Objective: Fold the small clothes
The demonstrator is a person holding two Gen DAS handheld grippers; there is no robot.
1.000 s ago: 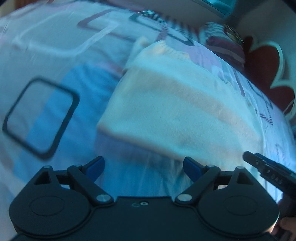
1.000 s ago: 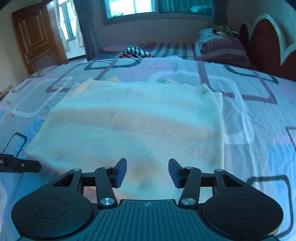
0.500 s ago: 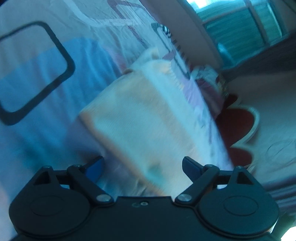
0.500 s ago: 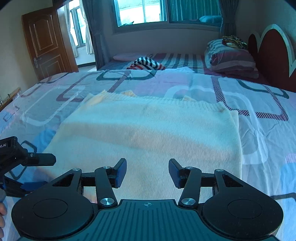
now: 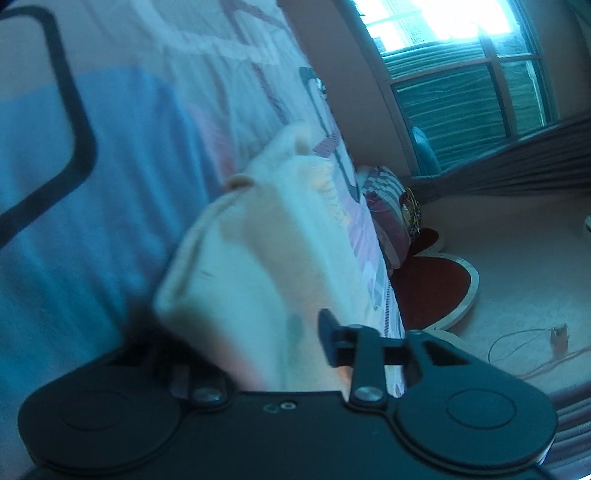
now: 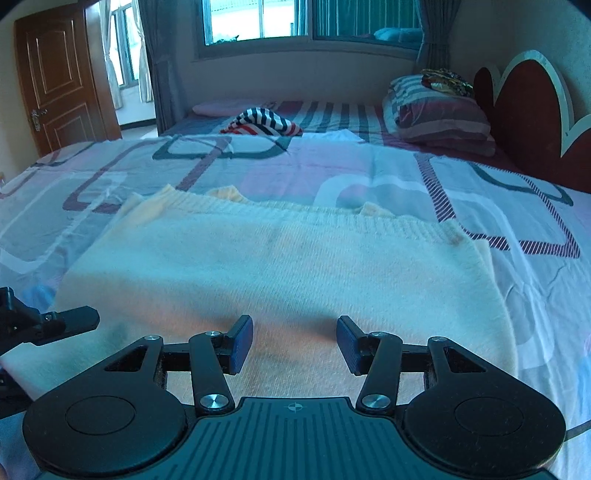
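Observation:
A cream knitted garment lies folded flat on the patterned bedsheet. My right gripper is open and empty, its blue pads low over the garment's near edge. My left gripper has the garment's near left corner between its fingers; the cloth covers the left finger, and the right finger shows beside it. The frames do not show whether it has closed on the cloth. The left gripper's finger also shows at the left edge of the right wrist view.
A striped folded cloth lies at the far side of the bed. A striped pillow sits by the red headboard. A brown door and a window lie beyond the bed.
The left gripper has rolled and moved in onto the garment's left corner, which now sits between its fingers. The right gripper has moved slightly closer to the garment's near edge.

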